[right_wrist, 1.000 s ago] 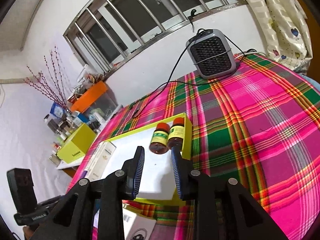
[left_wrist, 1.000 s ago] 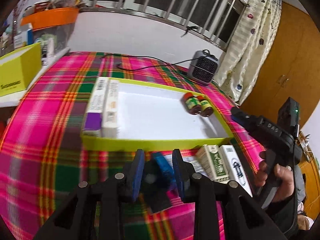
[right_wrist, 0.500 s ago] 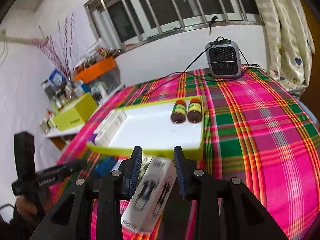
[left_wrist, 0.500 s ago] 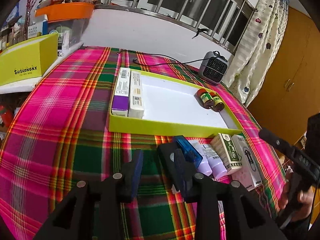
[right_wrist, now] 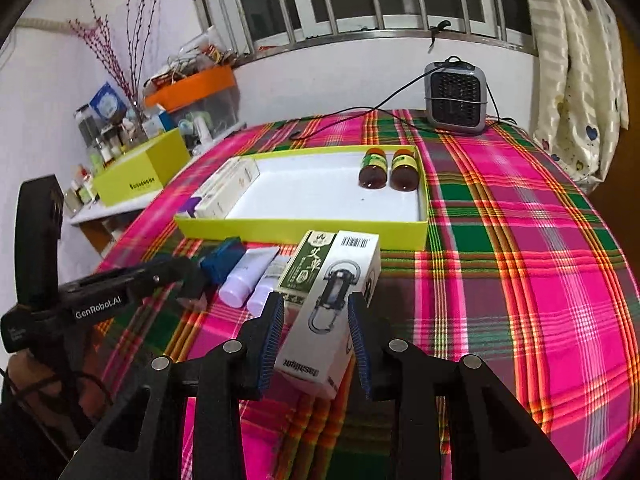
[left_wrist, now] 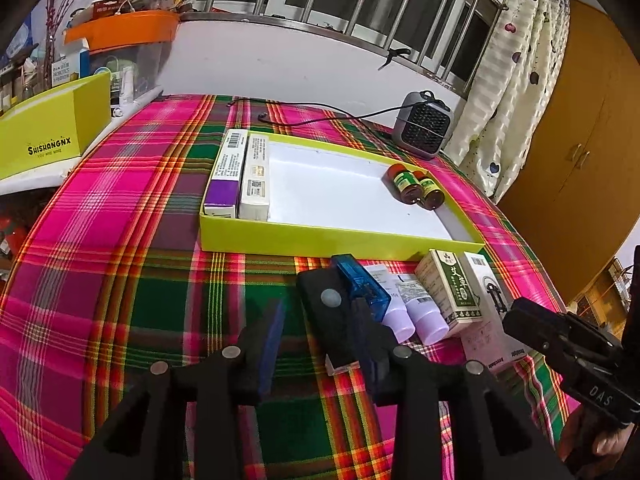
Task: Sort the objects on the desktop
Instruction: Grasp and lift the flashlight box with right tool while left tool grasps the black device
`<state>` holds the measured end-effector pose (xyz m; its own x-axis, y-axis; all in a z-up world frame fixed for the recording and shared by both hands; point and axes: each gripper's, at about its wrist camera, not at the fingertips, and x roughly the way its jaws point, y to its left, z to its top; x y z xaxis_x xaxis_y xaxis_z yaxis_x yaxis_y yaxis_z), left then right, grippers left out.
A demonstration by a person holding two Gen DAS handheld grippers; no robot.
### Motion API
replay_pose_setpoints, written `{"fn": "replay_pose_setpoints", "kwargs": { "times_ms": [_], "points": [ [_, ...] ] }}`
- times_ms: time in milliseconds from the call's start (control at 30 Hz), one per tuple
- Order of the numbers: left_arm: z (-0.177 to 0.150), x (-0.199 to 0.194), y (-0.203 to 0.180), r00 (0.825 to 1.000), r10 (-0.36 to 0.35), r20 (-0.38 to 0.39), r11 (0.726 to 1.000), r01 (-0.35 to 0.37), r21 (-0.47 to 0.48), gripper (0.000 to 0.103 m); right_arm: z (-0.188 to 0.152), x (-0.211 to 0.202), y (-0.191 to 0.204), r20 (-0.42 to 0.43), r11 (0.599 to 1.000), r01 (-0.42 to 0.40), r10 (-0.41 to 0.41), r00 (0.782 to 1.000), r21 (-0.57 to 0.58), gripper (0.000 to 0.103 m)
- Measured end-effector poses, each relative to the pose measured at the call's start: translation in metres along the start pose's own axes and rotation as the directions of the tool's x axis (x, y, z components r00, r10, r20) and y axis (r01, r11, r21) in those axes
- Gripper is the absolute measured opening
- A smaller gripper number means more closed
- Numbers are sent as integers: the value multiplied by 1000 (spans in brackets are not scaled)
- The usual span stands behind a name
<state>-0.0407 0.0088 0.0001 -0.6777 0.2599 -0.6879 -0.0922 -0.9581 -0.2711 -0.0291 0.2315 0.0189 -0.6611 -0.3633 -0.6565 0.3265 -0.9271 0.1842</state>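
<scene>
A lime tray (left_wrist: 340,240) holds two long boxes (left_wrist: 240,176) at its left and two brown bottles (left_wrist: 418,191) at its right. In front of it lie a black block (left_wrist: 324,300) with a blue clear piece (left_wrist: 362,284), two lilac tubes (left_wrist: 408,308), a green box (left_wrist: 454,292) and a white box (right_wrist: 332,312). My left gripper (left_wrist: 318,320) has its jaws opening; the black block lies between them, clear of the left pad. My right gripper (right_wrist: 315,320) stands open, its pads on either side of the white box, which rests on the cloth.
A grey heater (left_wrist: 424,128) with its cable stands behind the tray. A yellow carton (left_wrist: 52,136) and an orange bin (left_wrist: 124,32) sit on a shelf at the left. A curtain and a wooden cupboard (left_wrist: 580,152) are at the right. A plaid cloth (left_wrist: 100,260) covers the table.
The left jaws have widened and no longer hold the blue piece and black block. The right gripper has drawn back from above the tray, opened wider, and now straddles the white box.
</scene>
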Motion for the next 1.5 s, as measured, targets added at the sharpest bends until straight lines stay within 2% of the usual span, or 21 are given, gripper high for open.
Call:
{"fn": "replay_pose_setpoints", "kwargs": {
  "times_ms": [467,767,1100,1500],
  "points": [
    [-4,8,-12,1000,7,-21,999,-6,33,40,-3,-4,18,35,992,95,-93,995,-78,35],
    [-7,12,-11,999,19,-37,999,-17,35,40,-6,1,19,21,989,123,-122,992,-87,35],
    [-8,11,-13,999,14,-34,999,-12,52,31,-5,5,13,6,992,119,-119,993,-52,35],
    [-9,13,-13,998,42,-44,997,-39,71,31,-3,9,13,-12,986,154,-155,988,-65,36]
  ]
}}
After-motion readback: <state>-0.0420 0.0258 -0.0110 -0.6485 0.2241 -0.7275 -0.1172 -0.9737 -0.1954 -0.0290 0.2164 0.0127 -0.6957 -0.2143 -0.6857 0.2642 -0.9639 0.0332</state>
